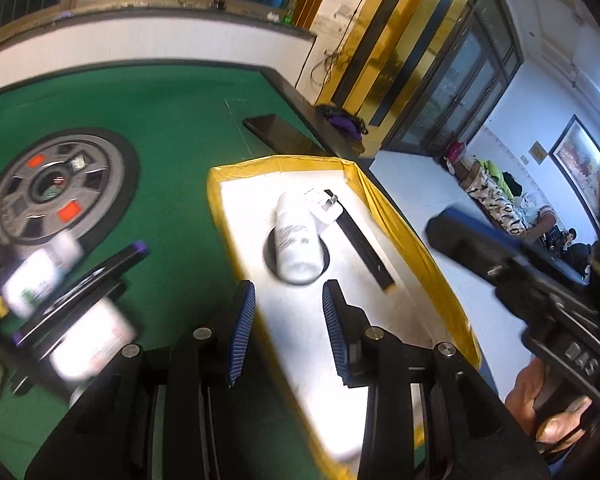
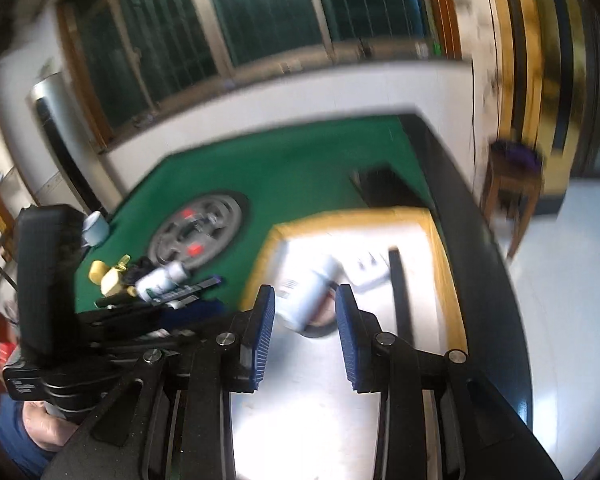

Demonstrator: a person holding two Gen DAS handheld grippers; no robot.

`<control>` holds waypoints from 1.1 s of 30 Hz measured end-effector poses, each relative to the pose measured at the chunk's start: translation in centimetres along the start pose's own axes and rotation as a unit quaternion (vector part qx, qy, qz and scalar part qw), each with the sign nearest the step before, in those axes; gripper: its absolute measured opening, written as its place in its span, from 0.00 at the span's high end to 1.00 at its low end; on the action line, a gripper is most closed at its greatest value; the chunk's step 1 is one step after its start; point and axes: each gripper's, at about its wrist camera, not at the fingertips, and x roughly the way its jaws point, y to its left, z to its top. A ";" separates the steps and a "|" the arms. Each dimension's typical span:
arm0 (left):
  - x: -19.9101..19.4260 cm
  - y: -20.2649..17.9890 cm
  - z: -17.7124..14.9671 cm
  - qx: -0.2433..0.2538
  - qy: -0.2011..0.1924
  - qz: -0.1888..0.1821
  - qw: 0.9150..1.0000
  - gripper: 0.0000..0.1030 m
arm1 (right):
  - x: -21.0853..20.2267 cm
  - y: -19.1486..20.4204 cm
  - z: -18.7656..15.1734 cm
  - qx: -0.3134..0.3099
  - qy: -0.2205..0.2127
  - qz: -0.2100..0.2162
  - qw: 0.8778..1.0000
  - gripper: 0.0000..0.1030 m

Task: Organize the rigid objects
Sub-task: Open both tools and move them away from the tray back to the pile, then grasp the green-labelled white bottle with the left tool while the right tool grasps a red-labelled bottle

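A white tray with a yellow rim (image 1: 404,216) (image 2: 340,216) lies on the green table. In it a white bottle (image 1: 295,236) (image 2: 312,292) lies on its side over a black ring, beside a white plug (image 1: 324,208) (image 2: 368,268) and a black strip (image 1: 364,244) (image 2: 400,292). My left gripper (image 1: 287,320) hovers over the tray's near end, open, with nothing between its blue pads. My right gripper (image 2: 306,320) is open just short of the bottle, its pads clear of it. More small items (image 1: 35,276) (image 2: 155,280) are heaped on the table to the left.
A grey round panel (image 1: 55,188) (image 2: 199,228) sits in the table's middle. A dark flat slab (image 1: 279,132) (image 2: 384,184) lies beyond the tray. A stool with a purple bag (image 2: 516,168) stands off the table's right edge. A hand (image 1: 560,428) holds the right gripper.
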 end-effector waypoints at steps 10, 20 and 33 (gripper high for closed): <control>-11.5 8.0 -8.0 0.028 -0.088 0.050 0.994 0.68 | -0.8 10.1 -4.7 -0.044 -0.069 0.055 0.995 0.19; -12.7 17.5 -11.0 -0.012 -0.039 0.112 0.993 0.68 | 7.0 13.3 -4.1 0.019 0.057 0.141 0.988 0.25; -6.8 18.5 -6.7 0.052 0.029 0.142 0.988 0.59 | 11.7 10.0 -3.6 0.112 0.124 0.115 0.979 0.26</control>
